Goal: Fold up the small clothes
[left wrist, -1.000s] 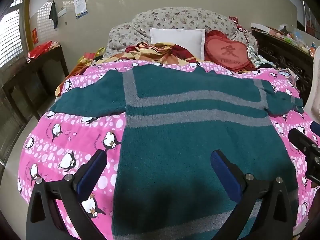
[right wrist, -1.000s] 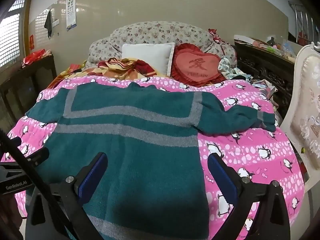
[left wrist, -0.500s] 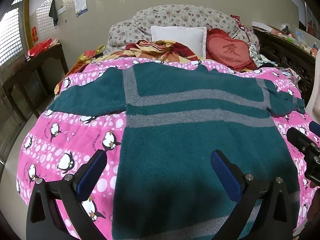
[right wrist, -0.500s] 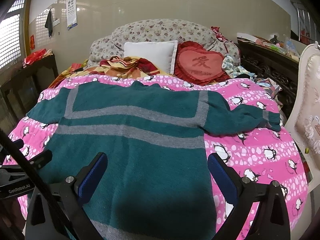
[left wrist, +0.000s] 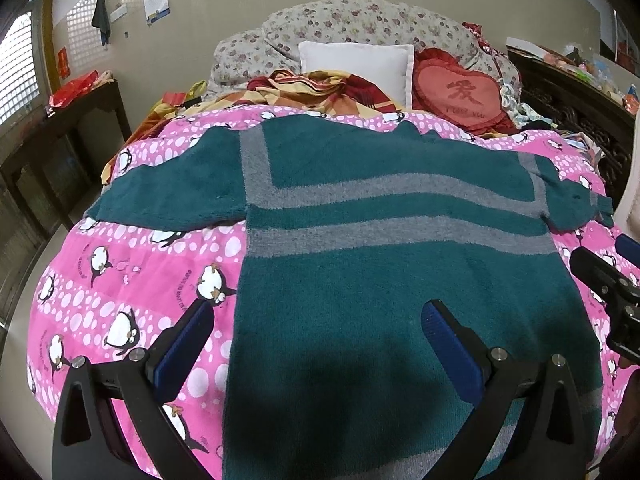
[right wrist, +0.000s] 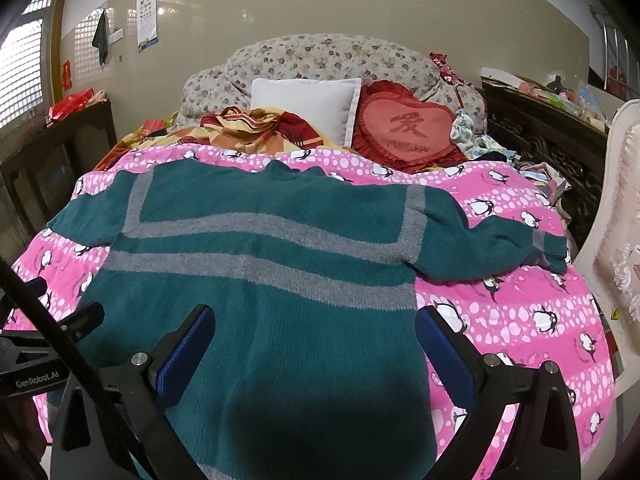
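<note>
Left gripper (left wrist: 316, 322) nearest, blue pads spread wide, gripping nothing, hovering over left hem edge of teal sweater (left wrist: 400, 280); right gripper (right wrist: 314, 328) likewise spread wide, empty, above right hem side; sweater lies flat on pink penguin quilt (left wrist: 132, 272) on bed, grey stripes across chest, both sleeves stretched outward; beyond collar, striped blanket (right wrist: 256, 128), white pillow (right wrist: 308, 104), red heart cushion (right wrist: 408, 128); floral headboard (left wrist: 360, 24) farthest.

Soft daylight is admitted through a window (left wrist: 18, 68) at left; edges are curved and darkened by fisheye distortion.
</note>
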{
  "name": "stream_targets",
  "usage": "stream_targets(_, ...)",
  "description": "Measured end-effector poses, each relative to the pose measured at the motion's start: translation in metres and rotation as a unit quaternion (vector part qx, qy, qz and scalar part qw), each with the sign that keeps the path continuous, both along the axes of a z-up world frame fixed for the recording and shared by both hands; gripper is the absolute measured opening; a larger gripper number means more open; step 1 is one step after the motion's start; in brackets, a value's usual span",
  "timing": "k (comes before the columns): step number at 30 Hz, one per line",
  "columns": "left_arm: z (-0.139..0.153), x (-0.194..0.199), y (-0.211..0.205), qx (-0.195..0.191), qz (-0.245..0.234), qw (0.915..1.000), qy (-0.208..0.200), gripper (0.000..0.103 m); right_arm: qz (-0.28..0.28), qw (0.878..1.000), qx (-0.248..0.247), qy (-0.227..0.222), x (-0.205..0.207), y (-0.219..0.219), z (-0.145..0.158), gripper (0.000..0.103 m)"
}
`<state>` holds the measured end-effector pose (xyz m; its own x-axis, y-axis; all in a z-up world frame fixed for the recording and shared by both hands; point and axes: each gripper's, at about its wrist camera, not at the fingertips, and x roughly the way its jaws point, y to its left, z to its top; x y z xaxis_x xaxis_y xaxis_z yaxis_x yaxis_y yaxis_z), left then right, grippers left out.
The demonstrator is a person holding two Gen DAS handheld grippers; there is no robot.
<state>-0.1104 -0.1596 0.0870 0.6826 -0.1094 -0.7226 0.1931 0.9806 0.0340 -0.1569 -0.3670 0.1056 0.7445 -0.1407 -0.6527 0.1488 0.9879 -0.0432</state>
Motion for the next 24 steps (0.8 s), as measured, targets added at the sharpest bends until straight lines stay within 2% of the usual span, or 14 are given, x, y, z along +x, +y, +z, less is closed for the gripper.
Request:
stream_targets(6,-0.002,0.008,-0.001,-0.004,-0.005,0.9999,0.010,0.103,0.004,1.000,0.022,0.011,0.011,0.000,-0.003,0.102)
stream_targets(24,-0.006,0.043,0.010,-0.001,0.013,0.9996,0.023,0.103,0.030,0.999,0.010,0.006,0.053,0.027,-0.009,0.102)
